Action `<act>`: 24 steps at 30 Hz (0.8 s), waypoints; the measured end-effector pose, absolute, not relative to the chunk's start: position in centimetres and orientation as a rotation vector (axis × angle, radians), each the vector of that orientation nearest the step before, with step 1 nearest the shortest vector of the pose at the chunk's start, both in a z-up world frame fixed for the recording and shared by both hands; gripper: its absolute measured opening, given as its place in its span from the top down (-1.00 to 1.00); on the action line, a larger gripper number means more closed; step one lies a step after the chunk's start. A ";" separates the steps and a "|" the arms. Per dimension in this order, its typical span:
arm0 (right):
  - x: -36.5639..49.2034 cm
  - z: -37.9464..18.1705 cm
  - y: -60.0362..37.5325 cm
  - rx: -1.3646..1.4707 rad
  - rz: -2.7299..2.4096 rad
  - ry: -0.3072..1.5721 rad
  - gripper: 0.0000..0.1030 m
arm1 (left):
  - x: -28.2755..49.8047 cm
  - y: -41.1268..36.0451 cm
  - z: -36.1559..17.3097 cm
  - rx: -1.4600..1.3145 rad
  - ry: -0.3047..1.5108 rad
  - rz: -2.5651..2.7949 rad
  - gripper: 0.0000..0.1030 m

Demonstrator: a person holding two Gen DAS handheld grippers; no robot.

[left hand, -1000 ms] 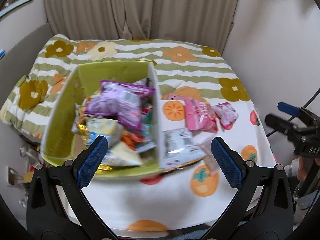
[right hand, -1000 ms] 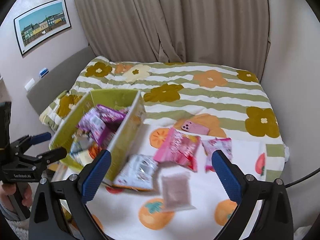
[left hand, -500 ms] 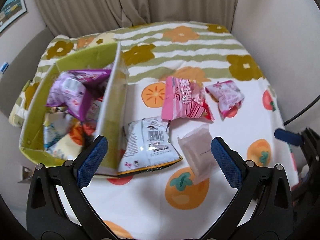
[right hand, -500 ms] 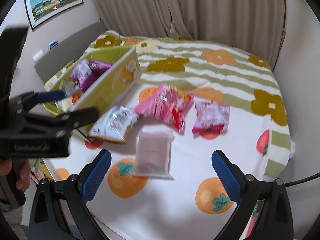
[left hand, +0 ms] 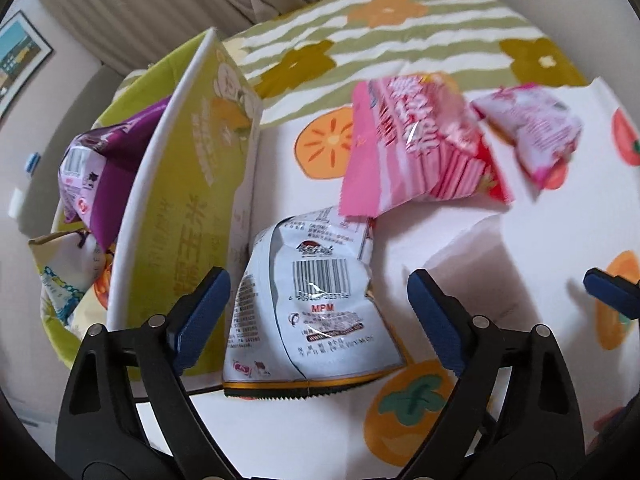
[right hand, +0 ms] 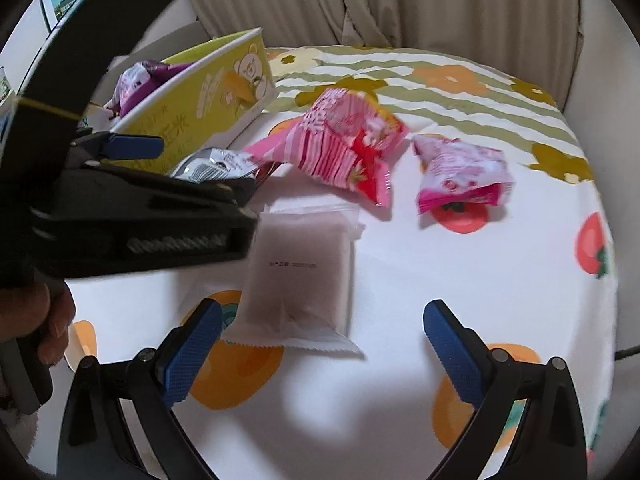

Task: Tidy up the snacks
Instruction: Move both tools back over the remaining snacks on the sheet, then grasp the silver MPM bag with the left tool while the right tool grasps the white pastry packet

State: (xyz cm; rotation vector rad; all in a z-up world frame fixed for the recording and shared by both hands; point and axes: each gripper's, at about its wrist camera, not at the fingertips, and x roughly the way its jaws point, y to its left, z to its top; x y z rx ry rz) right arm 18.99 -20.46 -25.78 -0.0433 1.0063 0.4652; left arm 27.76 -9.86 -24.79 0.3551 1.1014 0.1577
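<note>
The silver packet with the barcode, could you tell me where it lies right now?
The silver packet lies on the white cloth between the open left gripper fingers, against the yellow box, below the pink bag.

Home bedroom: flowered bedspread [right hand: 460, 80], drawn curtains [right hand: 440, 0], framed picture [left hand: 16, 60].

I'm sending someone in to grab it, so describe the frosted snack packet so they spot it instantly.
Start at the yellow-green box on the fruit-print cloth. Nearest the cloth's front edge lies the frosted packet, ahead of the right gripper. Unlike its pink and silver neighbours, it is translucent and nearly unprinted.
</note>
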 end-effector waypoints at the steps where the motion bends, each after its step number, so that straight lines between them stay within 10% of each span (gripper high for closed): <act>1: 19.1 -25.9 -20.1 -0.054 0.470 1.002 -0.95 | 28.0 -9.8 -25.1 0.368 1.105 0.168 -0.74; 24: 20.5 -28.5 -17.0 -0.168 0.473 0.962 -0.93 | 28.2 -8.1 -26.7 0.371 1.183 0.113 -0.13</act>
